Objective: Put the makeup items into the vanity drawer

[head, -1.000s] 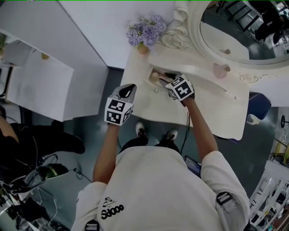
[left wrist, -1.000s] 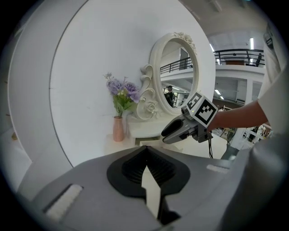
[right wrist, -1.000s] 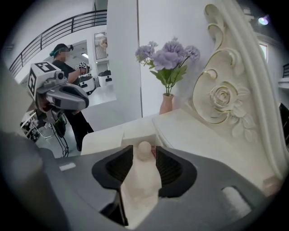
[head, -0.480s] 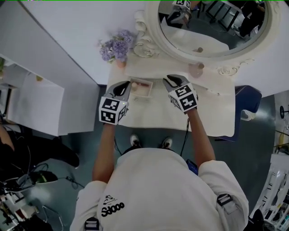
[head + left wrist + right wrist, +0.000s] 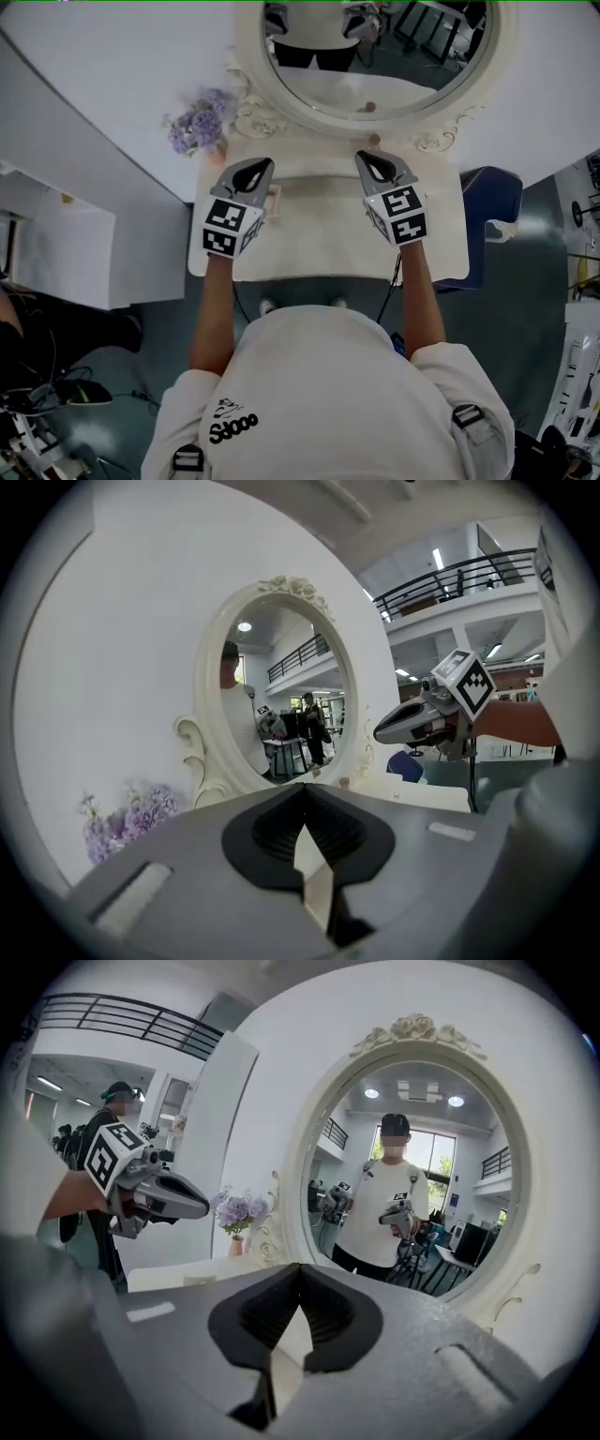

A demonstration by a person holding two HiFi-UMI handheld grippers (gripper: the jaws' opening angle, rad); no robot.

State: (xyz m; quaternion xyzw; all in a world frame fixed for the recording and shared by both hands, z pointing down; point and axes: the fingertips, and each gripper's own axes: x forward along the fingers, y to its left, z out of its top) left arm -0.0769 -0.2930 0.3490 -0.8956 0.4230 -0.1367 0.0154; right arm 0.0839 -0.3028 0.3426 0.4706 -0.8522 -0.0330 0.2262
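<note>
In the head view both grippers hover over the cream vanity top and point at the oval mirror. My left gripper is shut with nothing in it, and its own view shows the left gripper with its jaws together. My right gripper is also shut and empty, as the right gripper shows in its own view. Just right of the left gripper a thin strip of the drawer rim shows, with its inside hidden. I see no makeup item on the top.
Purple flowers in a small pot stand at the vanity's back left corner. A blue seat is to the right of the vanity and a white cabinet to the left. The mirror reflects a person holding both grippers.
My right gripper has left the open drawer, swung right and shut. The left gripper rose beside it. The drawer's contents, seen earlier, are now out of sight.
</note>
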